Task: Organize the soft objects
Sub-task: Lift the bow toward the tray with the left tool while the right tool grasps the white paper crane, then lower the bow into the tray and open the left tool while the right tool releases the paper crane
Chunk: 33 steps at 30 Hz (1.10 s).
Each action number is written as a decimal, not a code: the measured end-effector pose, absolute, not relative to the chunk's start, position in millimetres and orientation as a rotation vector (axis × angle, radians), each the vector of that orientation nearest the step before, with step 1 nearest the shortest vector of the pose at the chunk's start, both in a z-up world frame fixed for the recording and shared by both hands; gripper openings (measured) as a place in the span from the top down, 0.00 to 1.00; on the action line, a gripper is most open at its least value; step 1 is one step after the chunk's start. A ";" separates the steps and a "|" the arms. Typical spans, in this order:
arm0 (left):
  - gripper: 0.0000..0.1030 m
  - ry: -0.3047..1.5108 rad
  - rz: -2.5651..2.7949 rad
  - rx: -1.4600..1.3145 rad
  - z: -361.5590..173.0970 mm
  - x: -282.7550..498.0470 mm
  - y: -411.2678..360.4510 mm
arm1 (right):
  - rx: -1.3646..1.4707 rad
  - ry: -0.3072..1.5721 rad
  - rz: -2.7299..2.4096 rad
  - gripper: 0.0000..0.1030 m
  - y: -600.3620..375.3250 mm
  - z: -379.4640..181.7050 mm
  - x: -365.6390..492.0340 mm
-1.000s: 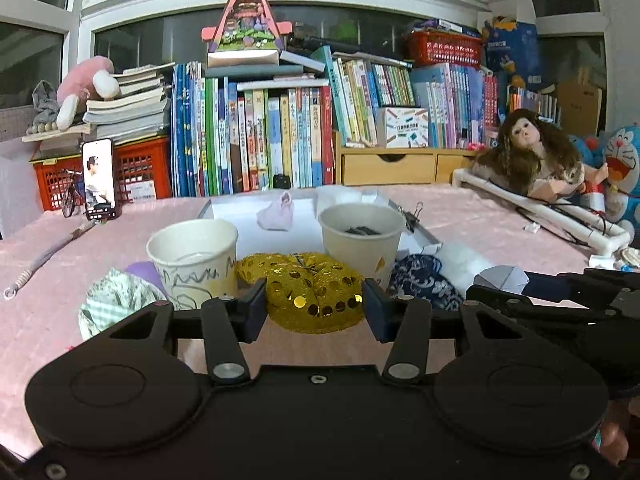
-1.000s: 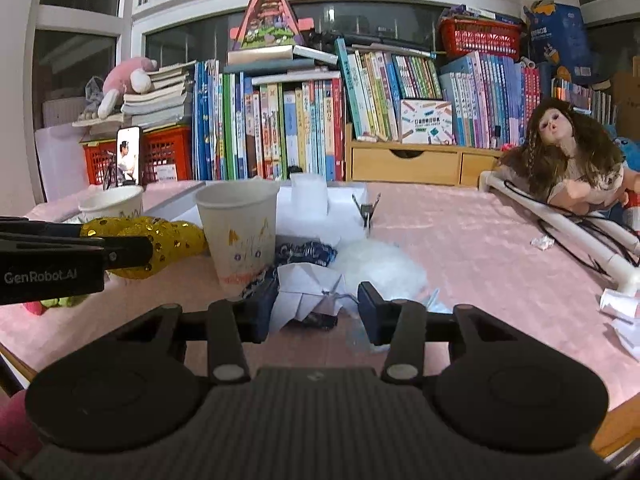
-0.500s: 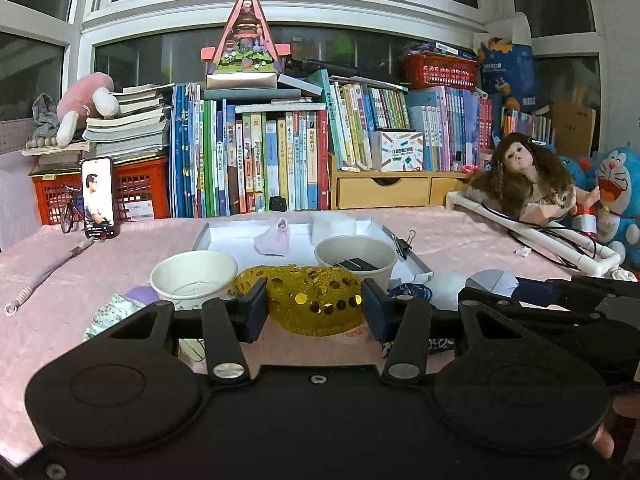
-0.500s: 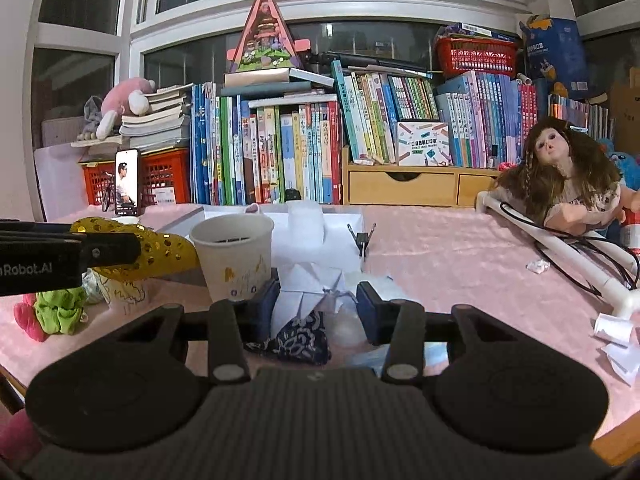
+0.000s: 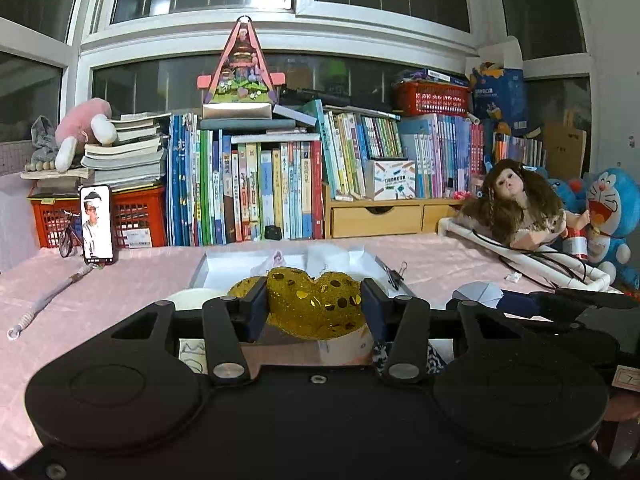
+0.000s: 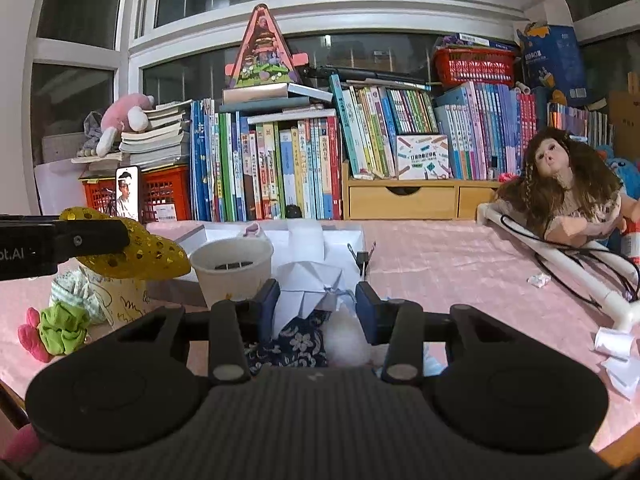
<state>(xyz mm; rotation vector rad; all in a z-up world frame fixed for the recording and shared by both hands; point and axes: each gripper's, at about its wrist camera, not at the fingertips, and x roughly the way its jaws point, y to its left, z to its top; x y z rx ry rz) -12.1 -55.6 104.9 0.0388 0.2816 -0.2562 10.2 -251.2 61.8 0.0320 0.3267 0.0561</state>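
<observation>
Left gripper (image 5: 313,309) squeezing gold heart (image 5: 316,304), up over paper cups (image 6: 231,269). Right gripper (image 6: 317,305) pinching white paper (image 6: 308,289), with blue cloth (image 6: 296,342) below at 6 o'clock on pink worktop (image 6: 440,264).

Black left gripper (image 5: 314,310) body, silver pivot screws, blue-padded fingers (image 5: 256,308).
</observation>
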 end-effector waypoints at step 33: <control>0.56 0.660 -0.308 -0.101 147.2 212.6 -22.9 | 0.081 0.444 0.151 0.55 -269.7 103.1 149.9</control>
